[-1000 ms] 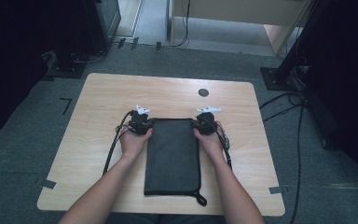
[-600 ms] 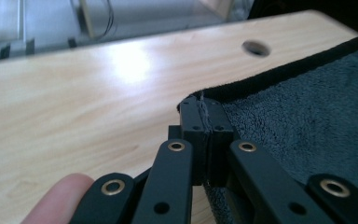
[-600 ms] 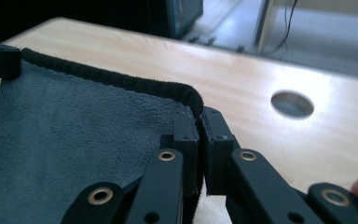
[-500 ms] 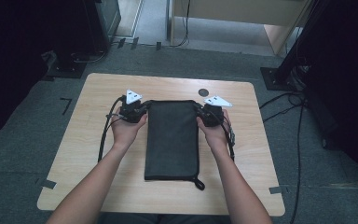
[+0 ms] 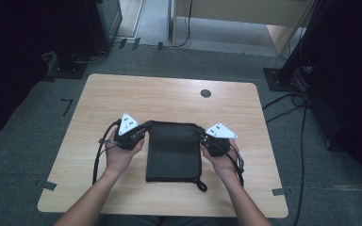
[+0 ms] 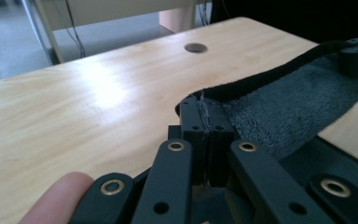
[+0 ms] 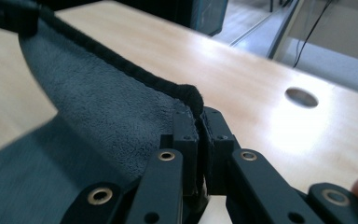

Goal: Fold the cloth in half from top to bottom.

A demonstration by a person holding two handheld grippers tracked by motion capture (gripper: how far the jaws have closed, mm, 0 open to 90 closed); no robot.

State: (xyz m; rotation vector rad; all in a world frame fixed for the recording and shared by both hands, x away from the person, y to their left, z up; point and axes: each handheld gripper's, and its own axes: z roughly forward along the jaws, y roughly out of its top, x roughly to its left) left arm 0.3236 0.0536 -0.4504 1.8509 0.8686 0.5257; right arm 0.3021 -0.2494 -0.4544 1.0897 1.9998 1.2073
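Grey carpet surrounds a pale wooden table [image 5: 136, 96] with a round cable hole [image 5: 206, 93]. Left gripper [image 6: 204, 122]: jaws closed on one far corner of a dark grey terry-cloth towel with a black bound edge [image 5: 173, 150]. Right gripper [image 7: 196, 122]: jaws likewise pinched on the opposite far corner. Between them the held edge sags, lifted off the table, while the towel's near part lies flat at the table's middle. Judged light, soft and limp, not slippery; the stitched corners give the firmest hold, since fabric elsewhere would bunch.
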